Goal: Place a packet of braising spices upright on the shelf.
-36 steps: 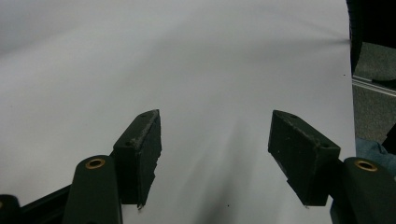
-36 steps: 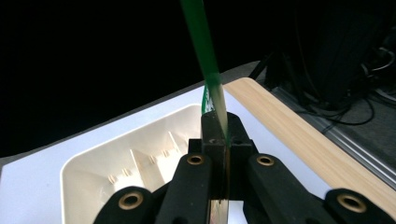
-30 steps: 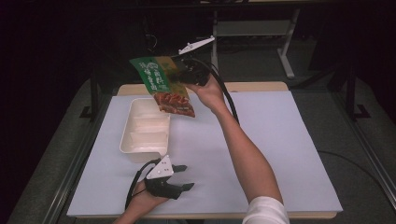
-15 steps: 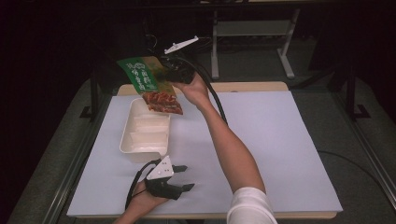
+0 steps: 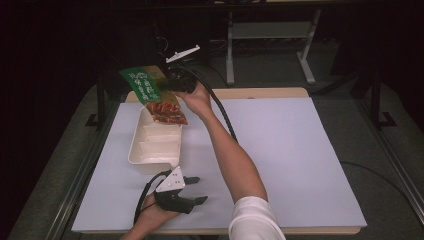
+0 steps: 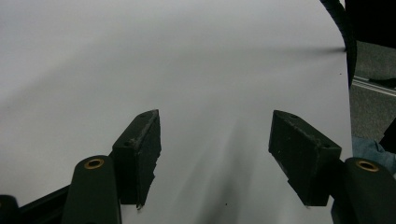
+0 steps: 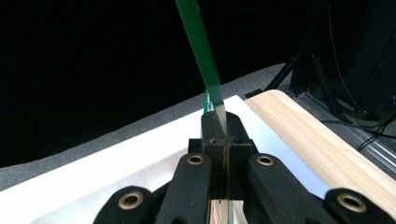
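High view: right gripper [image 5: 170,86] upper left, clamped on pouch [image 5: 152,95] hanging over the tray's [image 5: 150,150] far end; pouch hides that end. Left gripper [image 5: 197,190] bottom centre, jaws wide, empty.
Left gripper view: bare mat [image 6: 140,60].
Right gripper view: pouch [image 7: 201,56] edge-on, print unreadable.
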A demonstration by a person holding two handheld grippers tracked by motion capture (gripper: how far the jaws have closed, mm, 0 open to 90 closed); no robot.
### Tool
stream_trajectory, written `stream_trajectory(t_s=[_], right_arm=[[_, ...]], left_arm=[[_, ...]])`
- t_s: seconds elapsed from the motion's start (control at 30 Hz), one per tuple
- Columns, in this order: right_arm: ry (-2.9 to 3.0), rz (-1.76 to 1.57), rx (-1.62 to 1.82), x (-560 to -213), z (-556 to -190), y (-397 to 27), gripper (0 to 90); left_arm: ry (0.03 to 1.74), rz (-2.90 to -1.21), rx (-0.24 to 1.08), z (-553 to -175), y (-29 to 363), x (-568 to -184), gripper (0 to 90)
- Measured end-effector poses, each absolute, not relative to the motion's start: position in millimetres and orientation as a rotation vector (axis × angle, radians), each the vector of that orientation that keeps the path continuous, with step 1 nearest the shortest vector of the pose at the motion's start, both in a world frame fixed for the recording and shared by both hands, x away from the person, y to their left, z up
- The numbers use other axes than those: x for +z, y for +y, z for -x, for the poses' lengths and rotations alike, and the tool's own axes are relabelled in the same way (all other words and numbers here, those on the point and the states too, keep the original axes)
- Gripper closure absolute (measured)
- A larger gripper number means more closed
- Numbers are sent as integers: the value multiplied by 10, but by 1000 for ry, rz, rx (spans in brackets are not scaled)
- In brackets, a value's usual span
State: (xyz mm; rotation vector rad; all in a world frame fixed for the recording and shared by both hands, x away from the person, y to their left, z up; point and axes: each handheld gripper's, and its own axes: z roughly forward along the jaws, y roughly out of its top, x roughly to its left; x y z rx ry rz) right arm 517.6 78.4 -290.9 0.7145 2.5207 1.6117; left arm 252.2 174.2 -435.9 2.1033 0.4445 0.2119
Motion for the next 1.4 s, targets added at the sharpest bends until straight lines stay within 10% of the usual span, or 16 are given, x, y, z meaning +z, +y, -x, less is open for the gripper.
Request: stream_trajectory(t_s=[1.4], right_arm=[[2619, -781, 1303, -3135, -5217, 826, 894]], left_arm=[[424, -2116, 217, -2499, 1704, -4360, 336]])
